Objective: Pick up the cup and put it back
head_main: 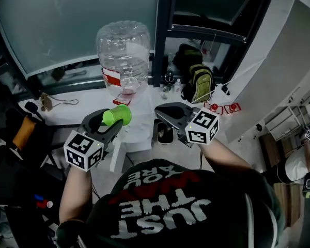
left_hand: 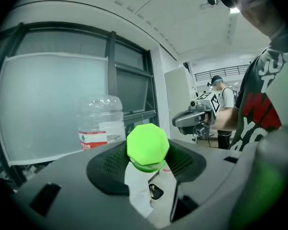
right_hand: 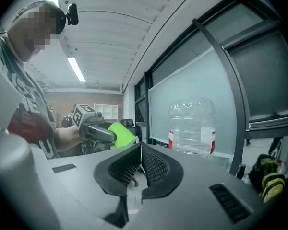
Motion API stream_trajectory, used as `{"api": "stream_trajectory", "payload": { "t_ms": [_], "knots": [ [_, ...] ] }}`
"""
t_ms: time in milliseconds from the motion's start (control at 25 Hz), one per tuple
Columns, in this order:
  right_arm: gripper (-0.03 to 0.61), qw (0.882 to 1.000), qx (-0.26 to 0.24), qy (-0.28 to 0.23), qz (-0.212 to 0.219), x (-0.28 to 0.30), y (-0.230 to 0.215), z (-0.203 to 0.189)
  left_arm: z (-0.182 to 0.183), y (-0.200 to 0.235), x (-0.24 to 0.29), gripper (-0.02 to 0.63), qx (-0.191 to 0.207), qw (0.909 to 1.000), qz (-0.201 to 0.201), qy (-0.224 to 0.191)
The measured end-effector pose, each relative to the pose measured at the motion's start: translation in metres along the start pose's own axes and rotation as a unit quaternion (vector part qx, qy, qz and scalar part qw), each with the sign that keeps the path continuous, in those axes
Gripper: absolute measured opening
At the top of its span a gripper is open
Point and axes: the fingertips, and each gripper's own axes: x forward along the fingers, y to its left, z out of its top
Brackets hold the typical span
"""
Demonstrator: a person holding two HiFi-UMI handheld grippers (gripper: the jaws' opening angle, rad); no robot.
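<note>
A: How many cups are showing?
B: One green cup (left_hand: 148,145). The left tongs (left_hand: 146,158) are gripping it in the air, near one large clear water bottle (left_hand: 100,121).
A: And the second pair of tongs?
B: The right tongs (right_hand: 140,158) are carrying nothing, their tips pressing together, raised beside the left.

Water jug (head_main: 123,56): large, clear and empty, with a red and white label; it stands on a white dispenser (head_main: 139,133) before the window.
Window pane (head_main: 67,25): frosted glass in a dark frame, behind the jug.
Ledge (head_main: 67,110): white, it runs under the window.
Backpack (head_main: 198,81): black and olive green, upright at the right end of the ledge.
Red items (head_main: 223,108): small, just right of the backpack; their kind is unclear.
Ceiling lamp (right_hand: 77,68): a long bright strip.
Person (left_hand: 223,99): stands far behind, in a cap and a white shirt.
</note>
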Motion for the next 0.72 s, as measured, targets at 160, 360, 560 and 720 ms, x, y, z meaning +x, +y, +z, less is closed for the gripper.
{"api": "stream_trajectory", "payload": {
  "t_ms": [160, 360, 560, 720],
  "knots": [
    [0.035, 1.0, -0.012, -0.007, -0.008, -0.003, -0.002, 0.011, 0.009, -0.002, -0.002, 0.235, 0.015, 0.9999, -0.003, -0.005],
    [0.035, 1.0, -0.016, -0.003, -0.006, -0.003, -0.001, 0.01, 0.012, 0.002, -0.005, 0.235, 0.008, 0.9999, 0.002, -0.014],
    [0.035, 1.0, -0.02, -0.006, -0.01, -0.003, -0.003, 0.011, 0.014, 0.005, -0.007, 0.235, 0.009, 0.9998, 0.003, -0.019],
    [0.035, 1.0, -0.021, -0.005, -0.012, -0.002, -0.005, 0.012, 0.015, 0.006, -0.005, 0.235, 0.01, 0.9997, 0.002, -0.021]
  ]
}}
